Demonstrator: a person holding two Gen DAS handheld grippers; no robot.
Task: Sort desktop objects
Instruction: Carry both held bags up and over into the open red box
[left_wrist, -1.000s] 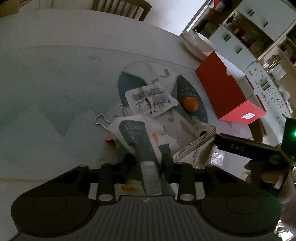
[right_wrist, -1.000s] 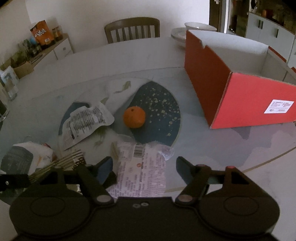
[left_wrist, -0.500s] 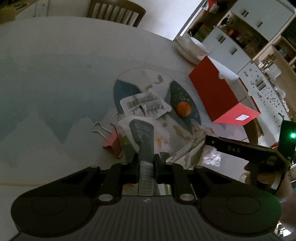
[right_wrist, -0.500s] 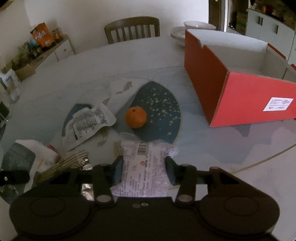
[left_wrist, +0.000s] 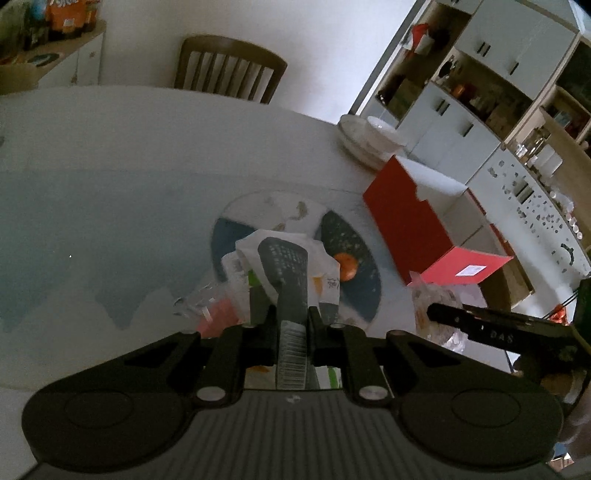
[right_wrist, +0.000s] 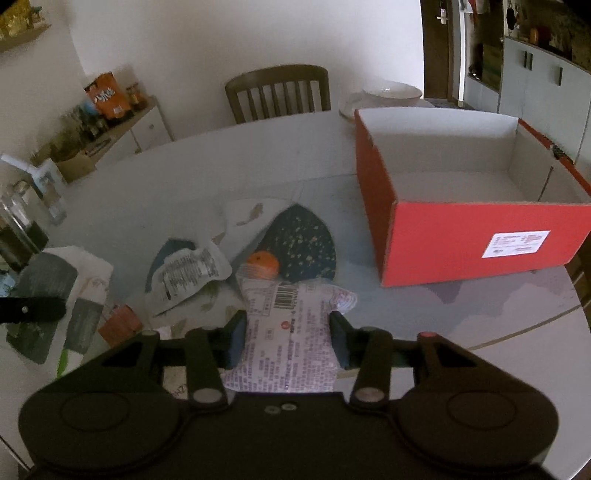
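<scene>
We saw our left gripper (left_wrist: 291, 325) clamped on a white and dark-grey pouch (left_wrist: 286, 266), raised over the table (left_wrist: 110, 177). Our right gripper (right_wrist: 288, 332) pinched a white packet (right_wrist: 291, 332) printed in purple, with a barcode. To the right stood a red box (right_wrist: 461, 236), open-topped, its white inside bare.

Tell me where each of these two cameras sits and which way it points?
Left wrist: sits behind the left gripper, looking across the table over its gray-and-white packet; the fingers show.
Right wrist: sits behind the right gripper, facing its white packet and the chair; its fingers show.
Shared: the red box and the orange.
</scene>
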